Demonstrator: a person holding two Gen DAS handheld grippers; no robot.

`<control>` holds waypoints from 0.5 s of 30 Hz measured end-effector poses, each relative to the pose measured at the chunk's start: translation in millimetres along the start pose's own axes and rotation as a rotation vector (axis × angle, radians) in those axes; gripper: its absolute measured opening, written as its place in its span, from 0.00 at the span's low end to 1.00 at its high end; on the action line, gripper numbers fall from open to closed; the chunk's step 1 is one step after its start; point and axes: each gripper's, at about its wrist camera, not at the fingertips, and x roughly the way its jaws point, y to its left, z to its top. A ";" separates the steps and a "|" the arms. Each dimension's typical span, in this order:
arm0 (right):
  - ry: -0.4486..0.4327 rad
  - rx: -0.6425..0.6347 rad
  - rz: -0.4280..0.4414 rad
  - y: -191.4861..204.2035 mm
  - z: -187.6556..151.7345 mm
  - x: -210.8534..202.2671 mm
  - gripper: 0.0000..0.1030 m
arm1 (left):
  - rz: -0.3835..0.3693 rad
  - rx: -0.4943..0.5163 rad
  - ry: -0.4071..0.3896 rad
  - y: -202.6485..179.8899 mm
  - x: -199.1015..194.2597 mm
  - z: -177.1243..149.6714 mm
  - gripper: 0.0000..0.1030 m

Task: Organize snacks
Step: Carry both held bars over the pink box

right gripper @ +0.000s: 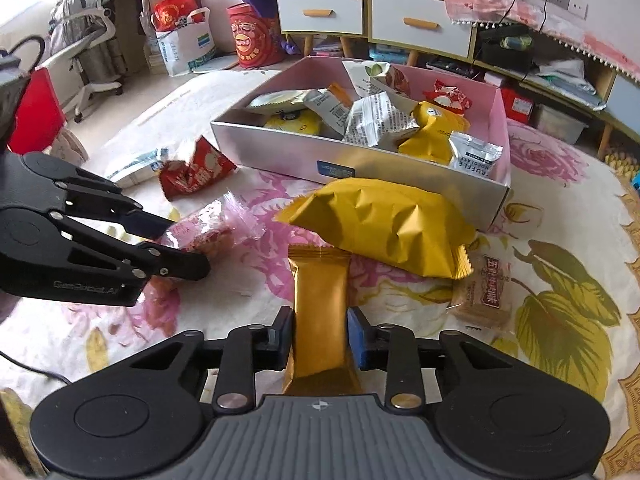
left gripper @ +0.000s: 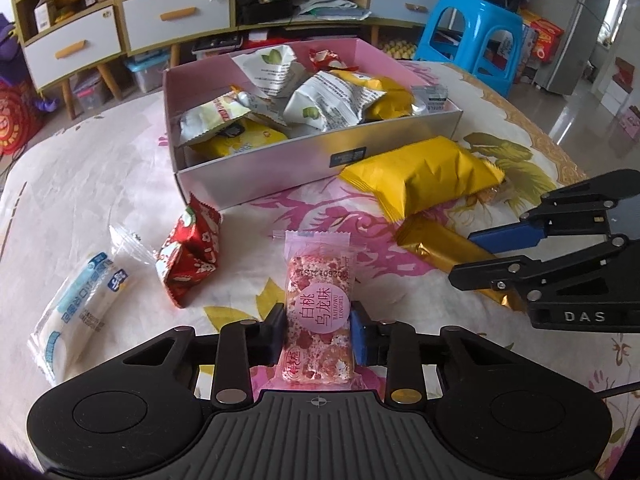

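On the far left of the surface (left gripper: 100, 168), seen from the left wrist, a white and blue tube-shaped packet (left gripper: 76, 304) lies loose, and just right of it a crumpled red packet (left gripper: 188, 260); both are outside the box. The left hand-held gripper (left gripper: 318, 334) is closed on a pink nougat bar (left gripper: 318, 312), pads pressed on both long sides; the bar appears to rest on the floral cloth. Behind it stands the open pink-lined box (left gripper: 256, 176), already holding about ten packets, white, yellow, red and silver, heaped without order. To the right, a large yellow pouch (left gripper: 420, 176) lies touching the box's front wall. The right hand-held gripper (right gripper: 320, 334) is clamped on a slim gold bar (right gripper: 320, 320), whose far end lies beside that pouch. Furthest right, a small tan biscuit packet (right gripper: 486, 296) sits partly under the pouch's edge. Judgement: the sorting is well past halfway, with six items outstanding, two of them now gripped and not yet lifted. The pink bar's clear wrapper is intact with sealed crimped ends; the gold bar's foil is smooth and undented.
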 end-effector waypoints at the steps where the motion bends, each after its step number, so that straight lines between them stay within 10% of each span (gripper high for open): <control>1: -0.004 -0.001 0.008 1.1 0.9 -1.9 0.20 | 0.003 -0.007 0.003 1.0 -0.9 0.5 0.29; 15: -0.082 0.010 0.097 15.3 23.3 -27.1 0.20 | 0.039 -0.080 -0.049 16.7 -29.4 12.2 0.29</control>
